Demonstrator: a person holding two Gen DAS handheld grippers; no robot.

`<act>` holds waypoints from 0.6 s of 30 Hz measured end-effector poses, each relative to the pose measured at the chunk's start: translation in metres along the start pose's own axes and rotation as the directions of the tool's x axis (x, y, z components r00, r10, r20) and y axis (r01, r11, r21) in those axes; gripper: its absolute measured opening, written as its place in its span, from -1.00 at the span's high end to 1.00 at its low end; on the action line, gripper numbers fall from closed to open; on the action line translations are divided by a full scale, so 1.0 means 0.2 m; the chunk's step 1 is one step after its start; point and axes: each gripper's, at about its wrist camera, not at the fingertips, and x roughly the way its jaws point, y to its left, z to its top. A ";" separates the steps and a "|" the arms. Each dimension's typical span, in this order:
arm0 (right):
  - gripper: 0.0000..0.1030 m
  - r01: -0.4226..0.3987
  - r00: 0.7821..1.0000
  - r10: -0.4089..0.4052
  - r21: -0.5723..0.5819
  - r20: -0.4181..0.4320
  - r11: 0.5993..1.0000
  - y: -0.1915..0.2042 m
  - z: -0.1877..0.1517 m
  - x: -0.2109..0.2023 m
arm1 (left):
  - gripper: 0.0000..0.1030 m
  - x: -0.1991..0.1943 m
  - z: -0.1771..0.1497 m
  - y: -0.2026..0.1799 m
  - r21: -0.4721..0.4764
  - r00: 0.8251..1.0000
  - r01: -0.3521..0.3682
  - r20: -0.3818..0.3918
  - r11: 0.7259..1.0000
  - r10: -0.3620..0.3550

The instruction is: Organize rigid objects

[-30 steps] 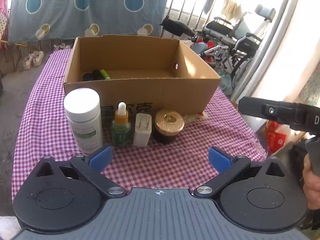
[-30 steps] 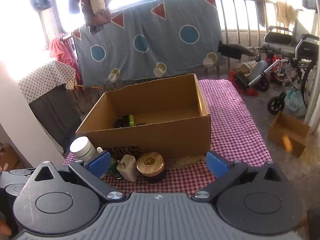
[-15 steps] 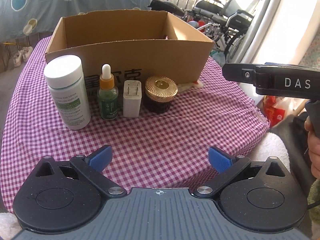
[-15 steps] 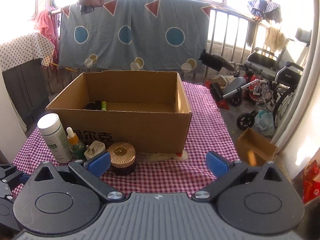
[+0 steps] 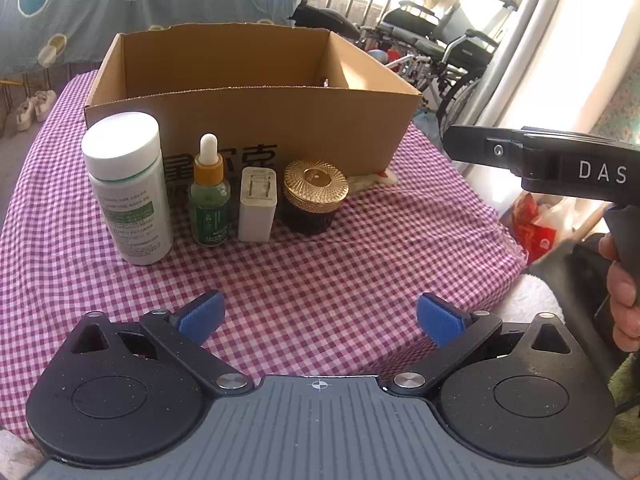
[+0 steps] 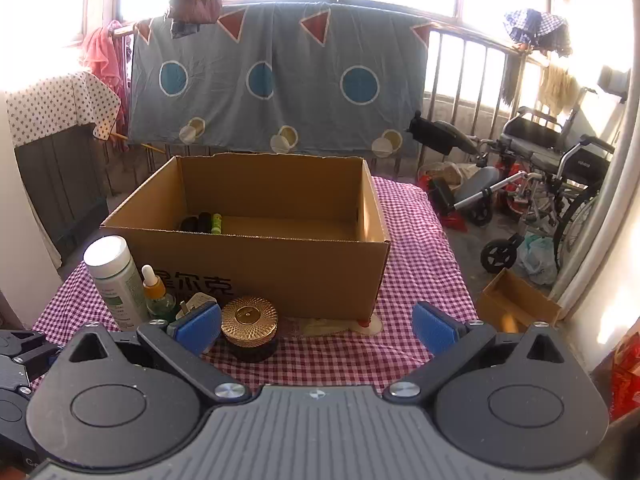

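At lower centre of each wrist view, the left gripper [image 5: 320, 316] and right gripper [image 6: 316, 328] stand spread wide, holding and touching nothing. Mid-left, white bottle [image 5: 128, 188], dropper bottle [image 5: 209, 196], charger [image 5: 257, 204] and gold-lidded jar [image 5: 314, 196] line the cardboard box [image 5: 288, 128] front.

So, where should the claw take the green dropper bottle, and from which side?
Probably by the orange collar of the green dropper bottle, coming from above. It stands upright, and the white bottle and the white charger stand close on either side, leaving little room lower down.
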 end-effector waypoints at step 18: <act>-1.00 -0.066 0.998 0.067 0.065 -0.015 0.996 -0.04 -0.01 -0.01 | -0.99 -0.07 -0.01 -0.02 0.015 0.997 0.073 0.039 0.997 -0.074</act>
